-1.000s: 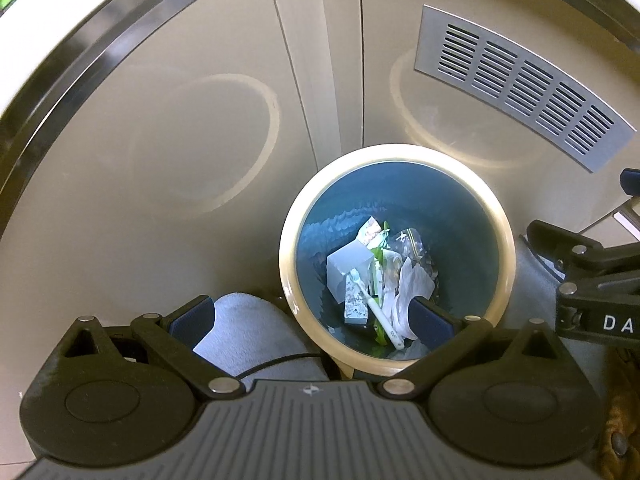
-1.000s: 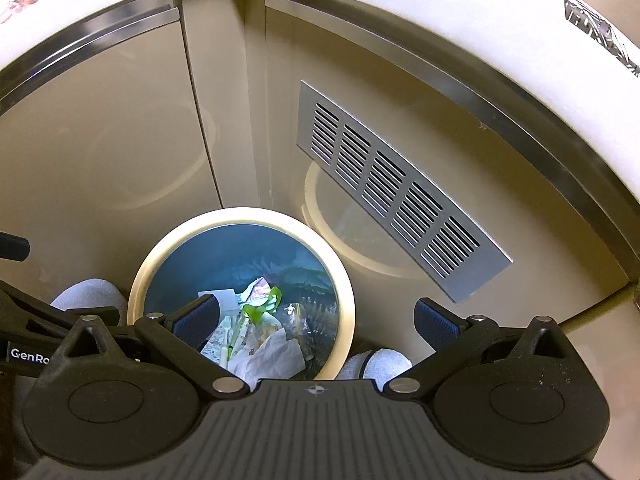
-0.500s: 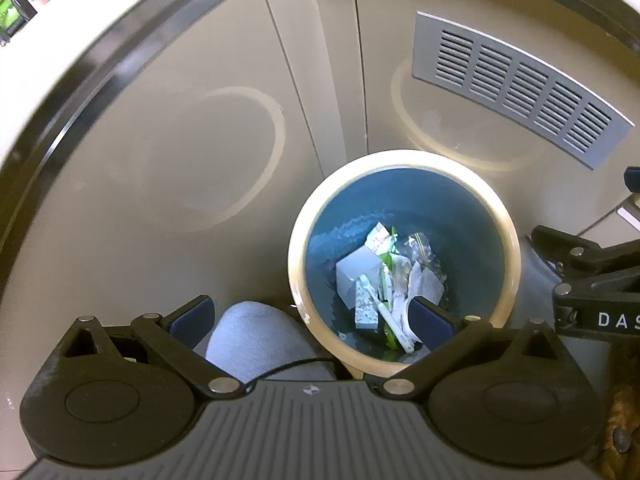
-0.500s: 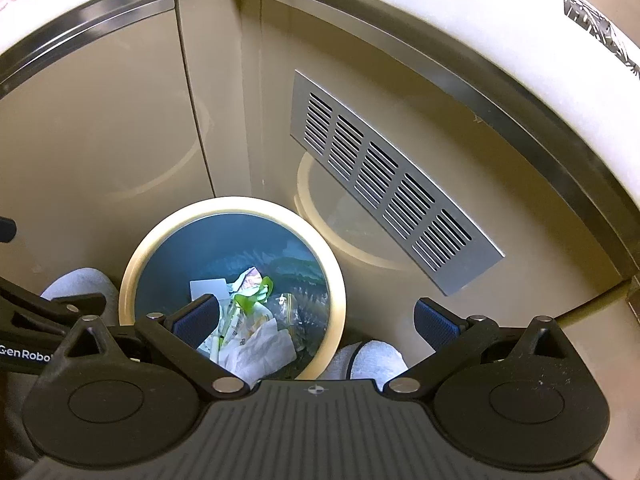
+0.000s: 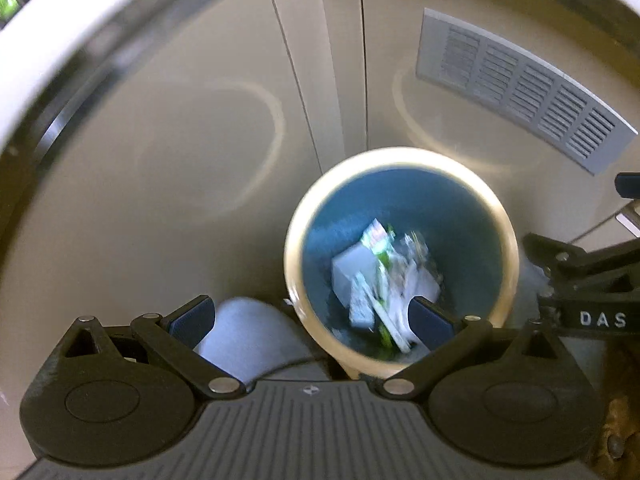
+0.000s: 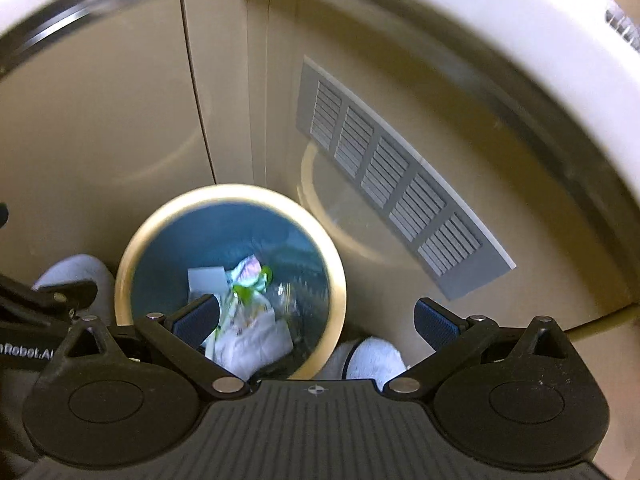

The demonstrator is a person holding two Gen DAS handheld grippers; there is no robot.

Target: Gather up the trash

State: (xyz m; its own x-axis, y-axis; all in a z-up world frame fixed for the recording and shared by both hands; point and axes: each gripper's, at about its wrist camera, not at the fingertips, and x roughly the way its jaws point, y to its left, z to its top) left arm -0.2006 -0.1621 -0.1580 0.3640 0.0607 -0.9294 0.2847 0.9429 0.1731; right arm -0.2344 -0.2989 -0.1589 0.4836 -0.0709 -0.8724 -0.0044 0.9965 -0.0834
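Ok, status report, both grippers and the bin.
Left gripper open, empty. Right gripper open, empty. Trash sits in bin. Nothing blocking.

Setting: indoor kitchen or utility corner of a home, at floor level. Evidence: beige cabinet doors (image 5: 168, 184) with glossy fronts under a white countertop edge (image 6: 520, 60); grey louvred vent grille (image 6: 400, 184) set in one door; round cream-rimmed waste bin (image 5: 400, 160) with blue liner, holding paper scraps and wrappers (image 5: 380, 276); grey slippers (image 6: 376, 360) beside it.
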